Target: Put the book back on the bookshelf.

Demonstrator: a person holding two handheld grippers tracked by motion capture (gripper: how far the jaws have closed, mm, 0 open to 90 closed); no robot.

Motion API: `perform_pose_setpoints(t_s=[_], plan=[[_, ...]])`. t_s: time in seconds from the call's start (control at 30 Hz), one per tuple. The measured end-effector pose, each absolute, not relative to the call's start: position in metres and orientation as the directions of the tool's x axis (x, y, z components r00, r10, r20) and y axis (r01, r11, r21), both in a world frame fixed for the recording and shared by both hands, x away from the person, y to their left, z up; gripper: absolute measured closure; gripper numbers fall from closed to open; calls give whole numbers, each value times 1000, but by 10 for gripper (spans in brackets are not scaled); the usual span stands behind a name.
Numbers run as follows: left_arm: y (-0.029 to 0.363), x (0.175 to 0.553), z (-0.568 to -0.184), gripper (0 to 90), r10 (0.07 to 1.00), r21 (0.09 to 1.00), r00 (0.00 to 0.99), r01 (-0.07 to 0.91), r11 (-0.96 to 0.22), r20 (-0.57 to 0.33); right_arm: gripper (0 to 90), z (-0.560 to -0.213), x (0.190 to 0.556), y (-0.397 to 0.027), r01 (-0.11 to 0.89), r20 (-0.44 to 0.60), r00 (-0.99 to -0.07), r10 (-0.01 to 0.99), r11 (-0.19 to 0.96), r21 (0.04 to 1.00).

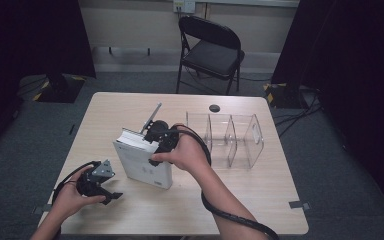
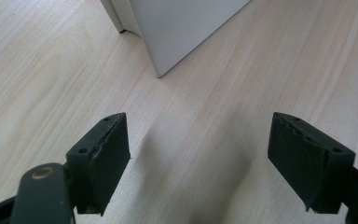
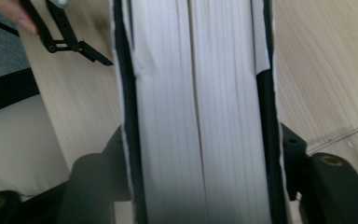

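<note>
Looking down from the high view, we've got one pale wooden table [image 1: 260,200] with rounded corners, and behind it one black folding metal chair [image 1: 211,50] on the grey carpet. On the table's right half sits one clear acrylic divider rack [image 1: 230,137]; we count about three slots, but the see-through walls make that hard to call. Next down in size is one thick white-covered book [image 1: 142,162], standing tilted near the table's middle, its lower edge seemingly on the table, just left of the rack.

The right gripper [image 1: 161,137] is clamped on the book's top edge; in the right gripper view the page block [image 3: 196,112] sits squeezed between both black jaws, with the book's lower end cut off by the frame. The left gripper [image 1: 102,185] sits near the table's front-left corner, apart from the book. In the left gripper view its jaws stand wide with nothing between them but bare wood, and just one white corner of the book [image 2: 168,32] pokes in at the top.
</note>
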State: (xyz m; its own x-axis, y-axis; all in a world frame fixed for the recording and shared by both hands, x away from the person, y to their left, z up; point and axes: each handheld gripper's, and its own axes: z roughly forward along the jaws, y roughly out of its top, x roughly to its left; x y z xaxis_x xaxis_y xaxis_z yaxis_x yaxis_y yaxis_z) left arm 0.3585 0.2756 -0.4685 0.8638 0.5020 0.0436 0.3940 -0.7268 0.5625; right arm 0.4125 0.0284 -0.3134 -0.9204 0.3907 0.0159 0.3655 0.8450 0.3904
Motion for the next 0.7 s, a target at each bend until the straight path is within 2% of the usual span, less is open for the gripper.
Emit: perform_pose_setpoints(t_s=[0.23,0.7], plan=[[274,358,-474,205,490,558,870,383,-737,51,411,-324,415,40,366,-2,-921,389,870,329],[273,358,-480,199,482,578,875,372,-726,43,430,-325,418,49,329,-20,-935,355,884,332]])
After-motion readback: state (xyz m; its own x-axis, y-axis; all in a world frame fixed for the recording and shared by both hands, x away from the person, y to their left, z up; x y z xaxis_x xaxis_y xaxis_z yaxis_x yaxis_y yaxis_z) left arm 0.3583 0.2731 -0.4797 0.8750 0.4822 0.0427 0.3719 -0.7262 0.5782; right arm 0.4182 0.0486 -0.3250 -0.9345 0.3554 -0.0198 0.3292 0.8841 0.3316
